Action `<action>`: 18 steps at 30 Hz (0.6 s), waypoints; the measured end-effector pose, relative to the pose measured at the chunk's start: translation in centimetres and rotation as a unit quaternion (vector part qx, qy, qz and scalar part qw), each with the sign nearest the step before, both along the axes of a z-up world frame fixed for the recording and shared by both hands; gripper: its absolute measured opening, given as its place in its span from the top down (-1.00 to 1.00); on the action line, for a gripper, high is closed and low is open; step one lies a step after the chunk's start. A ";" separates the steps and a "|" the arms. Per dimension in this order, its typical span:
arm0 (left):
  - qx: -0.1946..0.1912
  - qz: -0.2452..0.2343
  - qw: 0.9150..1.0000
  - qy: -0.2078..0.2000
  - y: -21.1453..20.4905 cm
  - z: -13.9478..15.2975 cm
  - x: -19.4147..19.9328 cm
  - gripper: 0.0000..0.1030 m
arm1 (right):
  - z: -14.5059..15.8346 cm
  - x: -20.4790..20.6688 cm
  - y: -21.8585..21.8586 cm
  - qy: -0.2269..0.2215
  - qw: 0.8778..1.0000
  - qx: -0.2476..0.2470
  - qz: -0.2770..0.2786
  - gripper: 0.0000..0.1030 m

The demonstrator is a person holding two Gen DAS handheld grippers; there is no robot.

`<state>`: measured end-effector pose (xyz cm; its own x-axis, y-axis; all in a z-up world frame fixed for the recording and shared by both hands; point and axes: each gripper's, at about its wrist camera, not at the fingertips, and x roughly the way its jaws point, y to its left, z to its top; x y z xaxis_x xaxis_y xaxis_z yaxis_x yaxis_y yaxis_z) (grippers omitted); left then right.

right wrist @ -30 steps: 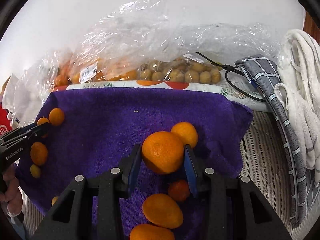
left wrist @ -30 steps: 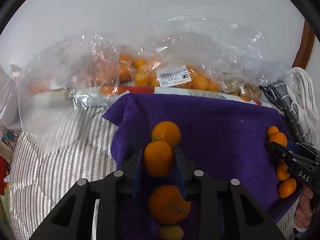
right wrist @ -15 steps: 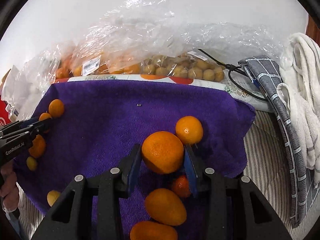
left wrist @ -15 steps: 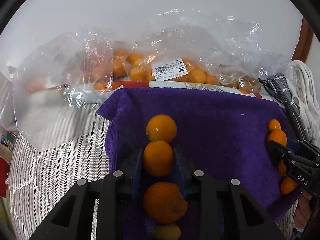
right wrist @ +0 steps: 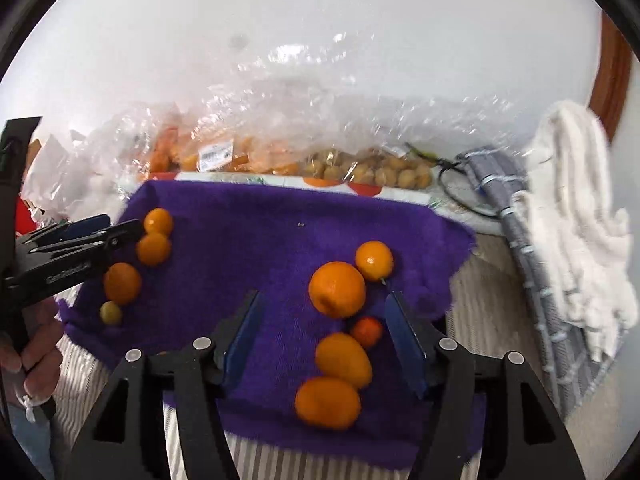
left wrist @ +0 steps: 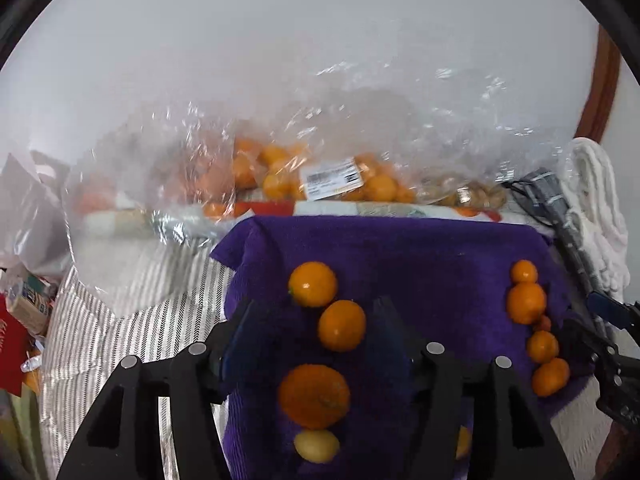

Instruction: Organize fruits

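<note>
Hovering open, both grippers (left wrist: 314, 324) (right wrist: 324, 320) straddle loose oranges (right wrist: 337, 289).

A purple towel (right wrist: 280, 248) lies spread over a striped cloth (left wrist: 120, 312). Behind it sits a flower-printed strip of fabric (right wrist: 400, 194), and crumpled clear plastic bags (left wrist: 360, 128) lean against the white wall (left wrist: 280, 40) (one bears a white price label (left wrist: 331, 178)). At the right lie a grey checked cloth (right wrist: 520, 248), a heaped white towel (right wrist: 576, 240) and a looped black cable (right wrist: 460, 196). A brown wooden frame (right wrist: 612, 64) edges the wall.
</note>
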<state>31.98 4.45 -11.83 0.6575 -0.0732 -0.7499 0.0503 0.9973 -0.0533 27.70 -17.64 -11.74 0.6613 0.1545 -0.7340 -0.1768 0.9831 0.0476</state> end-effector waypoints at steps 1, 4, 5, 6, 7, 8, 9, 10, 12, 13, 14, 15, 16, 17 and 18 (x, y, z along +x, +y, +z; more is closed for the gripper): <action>0.001 -0.003 1.000 -0.004 -0.3 0.7 -0.4 -0.19 | 0.6 -0.7 -0.1 -0.005 1.000 0.000 -0.003 -0.33; 0.012 -0.012 1.000 -0.025 -1.2 3.1 -2.4 -0.26 | 2.6 -3.4 -0.9 -0.021 1.000 0.004 -0.013 -0.37; 0.013 -0.014 0.999 -0.033 -1.4 3.9 -3.2 -0.30 | 3.4 -4.5 -1.3 -0.024 1.000 0.007 -0.014 -0.37; 0.010 -0.017 0.999 -0.041 -1.5 4.6 -4.2 -0.34 | 3.9 -5.5 -1.6 -0.028 0.999 0.010 -0.018 -0.37; 0.003 -0.018 0.999 -0.046 -1.6 5.1 -5.3 -0.41 | 4.4 -6.4 -2.0 -0.032 0.999 0.013 -0.023 -0.37; -0.003 -0.017 0.999 -0.045 -1.7 5.6 -6.5 -0.41 | 4.8 -7.4 -2.4 -0.036 0.999 0.015 -0.027 -0.37; -0.007 -0.020 0.999 -0.042 -1.8 5.9 -7.5 -0.41 | 5.3 -8.7 -2.9 -0.040 0.998 0.019 -0.033 -0.37; -0.010 -0.025 0.999 -0.040 -2.0 6.2 -8.6 -0.41 | 5.6 -9.6 -3.3 -0.042 0.998 0.022 -0.036 -0.37; -0.014 -0.027 0.999 -0.041 -2.2 6.6 -10.8 -0.42 | 6.1 -11.6 -4.2 -0.044 0.998 0.030 -0.043 -0.37; -0.016 -0.024 0.999 -0.043 -2.2 6.9 -11.9 -0.45 | 6.3 -12.3 -4.6 -0.045 0.997 0.034 -0.047 -0.37; -0.019 -0.021 0.999 -0.046 -2.1 7.2 -13.1 -0.47 | 6.4 -13.2 -5.0 -0.046 0.997 0.038 -0.051 -0.37; -0.021 -0.018 0.998 -0.049 -2.0 7.5 -14.2 -0.47 | 6.5 -13.7 -5.1 -0.045 0.997 0.039 -0.055 -0.37; -0.022 -0.015 0.998 -0.051 -1.9 7.8 -14.9 -0.49 | 6.6 -14.3 -5.3 -0.046 0.997 0.038 -0.059 -0.37; -0.021 -0.012 0.998 -0.055 -1.8 8.1 -15.8 -0.51 | 6.8 -15.1 -5.6 -0.050 0.996 0.037 -0.061 -0.42; -0.020 -0.009 0.998 -0.060 -1.7 8.5 -17.0 -0.53 | 6.9 -15.8 -5.7 -0.055 0.996 0.037 -0.060 -0.55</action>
<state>15.00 2.78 -3.33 0.7410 -0.1139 -0.6618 0.0771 0.9934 -0.0847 11.86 -23.38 -4.84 0.7545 0.1204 -0.6451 -0.0663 0.9920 0.1075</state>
